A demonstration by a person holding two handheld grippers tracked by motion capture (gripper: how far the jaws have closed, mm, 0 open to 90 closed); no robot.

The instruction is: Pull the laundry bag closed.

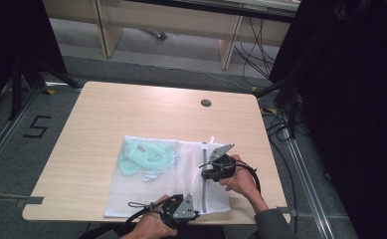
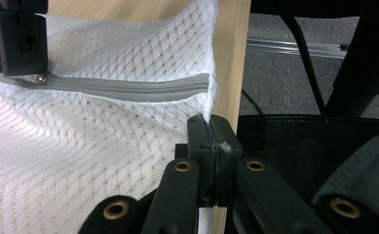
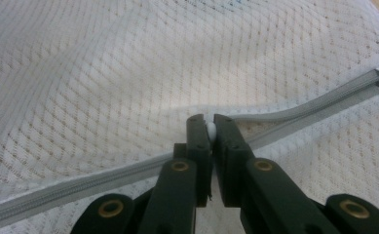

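Left gripper (image 2: 210, 146) pinches the mesh bag's (image 1: 131, 191) corner at the bench (image 1: 96, 119) edge; right gripper (image 3: 210, 127) clamps the zipper (image 3: 294, 114) pull. Bag looks limp and light, best held by corner and pull.

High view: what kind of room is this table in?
Probably a lab or workshop for recording: a bare light wooden table on grey floor, black cables trailing beside it, and a black "5" marked on the floor.

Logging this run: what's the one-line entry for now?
left gripper: shut on white mesh laundry bag corner | right gripper: shut on white zipper pull
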